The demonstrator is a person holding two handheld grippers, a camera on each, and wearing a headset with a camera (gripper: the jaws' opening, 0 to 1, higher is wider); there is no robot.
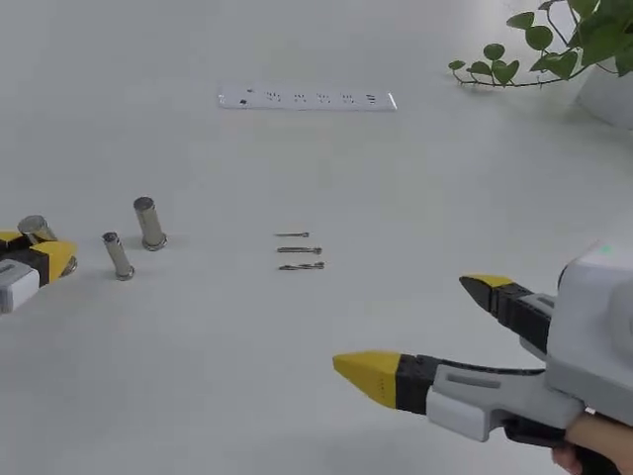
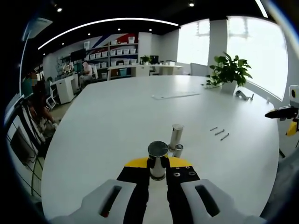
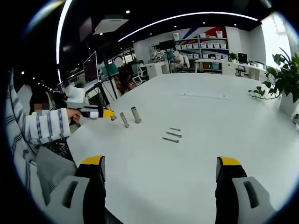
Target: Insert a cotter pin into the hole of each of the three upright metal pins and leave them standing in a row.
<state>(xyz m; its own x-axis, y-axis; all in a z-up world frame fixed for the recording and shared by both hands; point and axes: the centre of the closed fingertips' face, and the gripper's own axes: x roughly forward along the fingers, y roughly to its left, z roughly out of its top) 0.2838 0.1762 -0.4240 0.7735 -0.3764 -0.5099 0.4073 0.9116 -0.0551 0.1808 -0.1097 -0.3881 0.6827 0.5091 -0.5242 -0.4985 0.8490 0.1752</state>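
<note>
We see upright pins (image 1: 149, 223): bare metal, smooth, soft sheen. Cotter pins (image 1: 300, 250): thin grey metal, slight gloss. Tabletop (image 1: 297, 386): white, matt, smooth. Right gripper (image 1: 404, 324): matt plastic shell, smooth, we judge.

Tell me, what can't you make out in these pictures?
- Holes in the pins: too small in every view.
- Held pin: lower part hidden between the left gripper's jaws, left gripper view.
- Left gripper: cut off by the left edge, head view.
- Cotter pins: too small to show their shape, all views.
</note>
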